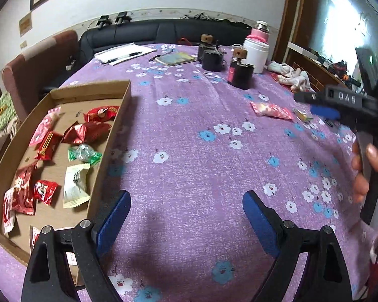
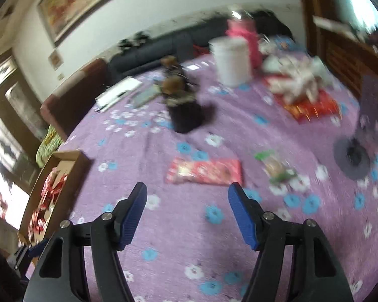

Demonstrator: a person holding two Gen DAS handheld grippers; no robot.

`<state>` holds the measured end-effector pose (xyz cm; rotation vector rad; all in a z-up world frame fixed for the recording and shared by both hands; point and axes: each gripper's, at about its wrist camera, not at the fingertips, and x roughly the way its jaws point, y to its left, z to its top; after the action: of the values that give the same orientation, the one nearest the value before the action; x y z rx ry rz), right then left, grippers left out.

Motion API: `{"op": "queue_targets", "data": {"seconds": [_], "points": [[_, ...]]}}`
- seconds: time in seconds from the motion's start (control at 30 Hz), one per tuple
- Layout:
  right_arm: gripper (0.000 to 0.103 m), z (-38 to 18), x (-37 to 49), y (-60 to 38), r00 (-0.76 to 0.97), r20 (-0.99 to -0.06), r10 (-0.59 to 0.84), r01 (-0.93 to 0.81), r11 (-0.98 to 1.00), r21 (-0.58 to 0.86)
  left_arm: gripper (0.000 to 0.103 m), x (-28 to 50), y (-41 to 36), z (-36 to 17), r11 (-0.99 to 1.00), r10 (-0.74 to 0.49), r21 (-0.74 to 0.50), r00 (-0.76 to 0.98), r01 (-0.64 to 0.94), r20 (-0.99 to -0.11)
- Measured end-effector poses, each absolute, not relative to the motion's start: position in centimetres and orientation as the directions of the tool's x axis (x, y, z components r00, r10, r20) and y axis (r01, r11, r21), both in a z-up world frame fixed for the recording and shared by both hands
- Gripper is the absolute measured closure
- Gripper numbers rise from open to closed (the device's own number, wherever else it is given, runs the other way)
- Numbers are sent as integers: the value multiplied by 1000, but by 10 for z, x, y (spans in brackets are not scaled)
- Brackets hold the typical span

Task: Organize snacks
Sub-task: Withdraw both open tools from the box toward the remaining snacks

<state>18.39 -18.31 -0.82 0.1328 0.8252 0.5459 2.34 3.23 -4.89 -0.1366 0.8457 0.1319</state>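
Both tongs stand released and empty: the left gripper beside the cardboard box of snacks at frame left, the right gripper just below a red snack packet mid-frame on the purple tablecloth.

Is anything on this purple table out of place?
Yes: a long red-and-pink snack packet and a small green-ended wrapped sweet lie loose on the purple flowered tablecloth, while the other snacks sit in the shallow cardboard box.
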Motion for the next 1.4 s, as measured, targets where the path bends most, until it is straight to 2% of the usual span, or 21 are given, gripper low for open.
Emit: {"op": "queue_targets", "data": {"seconds": [0.1, 0.4, 0.83, 1.0, 1.13, 1.23, 1.4], "points": [[37, -9, 171, -186, 570, -656, 494, -425, 861, 280, 10, 28, 28, -51, 987, 54, -58, 654, -148, -754], [37, -38, 168, -232, 553, -680, 482, -336, 875, 347, 10, 43, 11, -46, 991, 37, -57, 648, -123, -760], [37, -42, 156, -222, 514, -687, 514, -370, 855, 363, 10, 43, 12, -43, 988, 38, -67, 640, -138, -767], [37, -32, 131, -176, 429, -665, 611, -526, 768, 366, 10, 34, 39, -38, 973, 69, -94, 651, -212, -756], [37, -33, 120, -158, 436, -674, 596, -560, 766, 316, 10, 29, 46, -42, 969, 77, -94, 641, -228, -763], [37, -34, 122, -164, 443, -680, 584, -523, 785, 333, 10, 25, 50, -35, 965, 114, -69, 644, -253, -756], [36, -23, 110, -177, 470, -641, 607, -514, 779, 360, 10, 22, 60, -16, 935, 245, -4, 651, -355, -718]]}}
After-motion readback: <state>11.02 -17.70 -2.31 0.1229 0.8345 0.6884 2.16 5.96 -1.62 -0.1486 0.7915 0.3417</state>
